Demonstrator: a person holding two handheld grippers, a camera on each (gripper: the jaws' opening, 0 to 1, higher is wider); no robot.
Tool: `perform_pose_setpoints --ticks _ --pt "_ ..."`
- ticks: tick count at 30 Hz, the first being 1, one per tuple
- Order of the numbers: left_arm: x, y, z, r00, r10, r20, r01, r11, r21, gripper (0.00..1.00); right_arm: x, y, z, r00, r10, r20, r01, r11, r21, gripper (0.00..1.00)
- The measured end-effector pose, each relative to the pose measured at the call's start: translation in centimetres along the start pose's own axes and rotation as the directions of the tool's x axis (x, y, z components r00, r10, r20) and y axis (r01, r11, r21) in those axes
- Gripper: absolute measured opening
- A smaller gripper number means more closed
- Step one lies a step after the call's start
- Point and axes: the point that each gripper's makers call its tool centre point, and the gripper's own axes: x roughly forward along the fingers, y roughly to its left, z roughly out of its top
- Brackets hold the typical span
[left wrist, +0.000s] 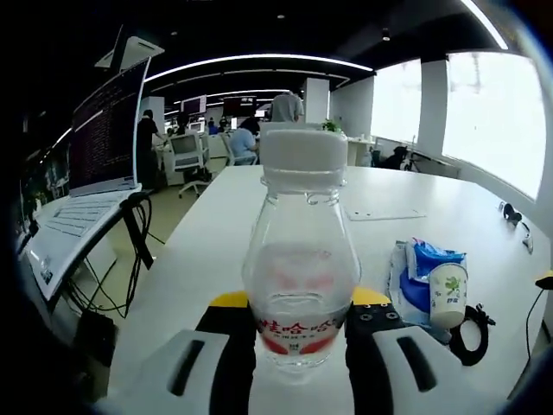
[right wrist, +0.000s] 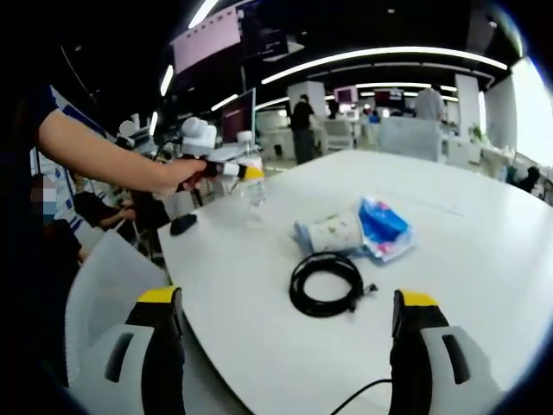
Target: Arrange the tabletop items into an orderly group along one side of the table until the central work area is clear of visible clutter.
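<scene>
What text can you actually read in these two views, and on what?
"娃哈哈", red characters on the label of the clear water bottle held between the left gripper's fingers.
Paper cup: green print, too small to read.
Blue-and-white packet: printing blurred, unreadable.
Laptop screen at the table edge: lines of text, too small to read.
Hanging screens in the background of the right gripper view: unreadable.
</scene>
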Motion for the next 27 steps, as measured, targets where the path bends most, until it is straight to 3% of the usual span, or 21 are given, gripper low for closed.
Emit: perform_pose_setpoints --ticks 12,27 --pt "2.6 0.5 0.5 1.000 -0.005 -0.006 0.005 1.000 -0.008 0.38 0.8 -0.4 0.1 1.000 0.001 -0.012 -0.001 1.000 -0.013 0.98" --pt "5.7 1.2 -0.2 0.999 0.004 -0.033 -0.004 1.000 -0.003 0.39 0.9 -1.2 -1.5 0.999 -0.013 -0.048 0.013 1.000 0.014 0.97"
